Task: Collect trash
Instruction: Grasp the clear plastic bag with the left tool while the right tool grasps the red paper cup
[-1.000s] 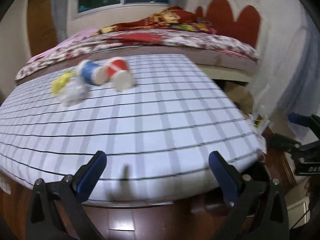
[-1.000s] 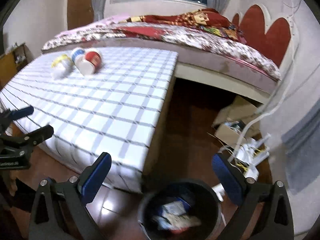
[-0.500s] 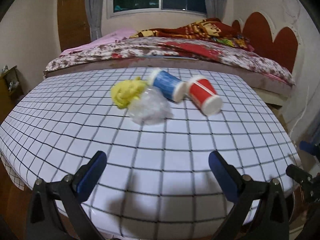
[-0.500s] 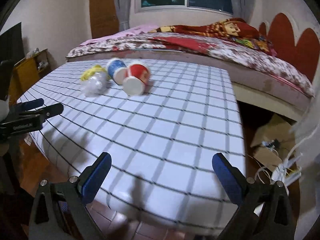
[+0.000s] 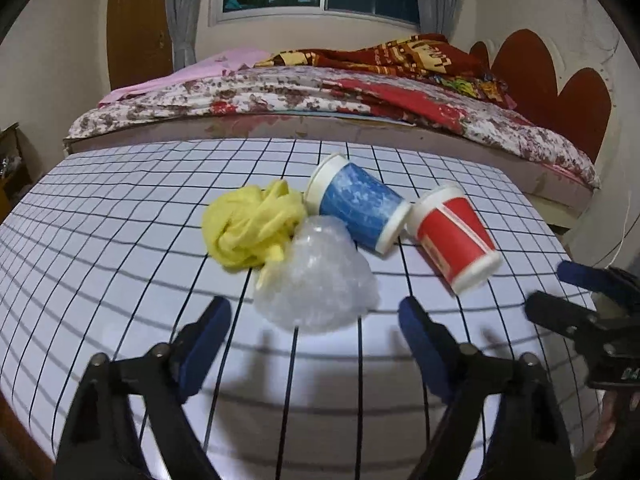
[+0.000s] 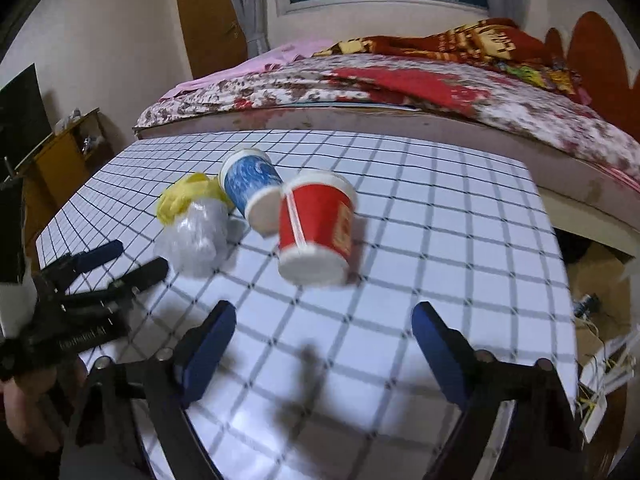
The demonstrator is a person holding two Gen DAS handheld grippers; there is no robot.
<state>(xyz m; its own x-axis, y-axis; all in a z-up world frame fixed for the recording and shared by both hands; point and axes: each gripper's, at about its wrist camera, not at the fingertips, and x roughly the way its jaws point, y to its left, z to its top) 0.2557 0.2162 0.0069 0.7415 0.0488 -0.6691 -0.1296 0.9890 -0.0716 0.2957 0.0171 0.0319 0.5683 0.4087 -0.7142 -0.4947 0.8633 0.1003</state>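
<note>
Four pieces of trash lie bunched together on the checked desk [image 5: 120,248] ahead of us: a yellow crumpled wad [image 5: 250,228], a clear plastic wad [image 5: 316,276] touching its near side, a blue paper cup [image 5: 358,208] on its side just beside both, and a red paper cup [image 5: 456,236] tipped over to the right of the blue one. Our left gripper [image 5: 314,338] hovers above the desk with its fingers [image 5: 208,340] spread wide and holding nothing; the clear plastic wad sits just beyond and between their tips. Our right gripper [image 6: 324,336] is likewise spread and empty, and the red paper cup [image 6: 316,228] lies ahead of its fingers [image 6: 432,340], between them but apart from both. Behind the desk runs a bed [image 5: 360,96] with a floral cover.
</note>
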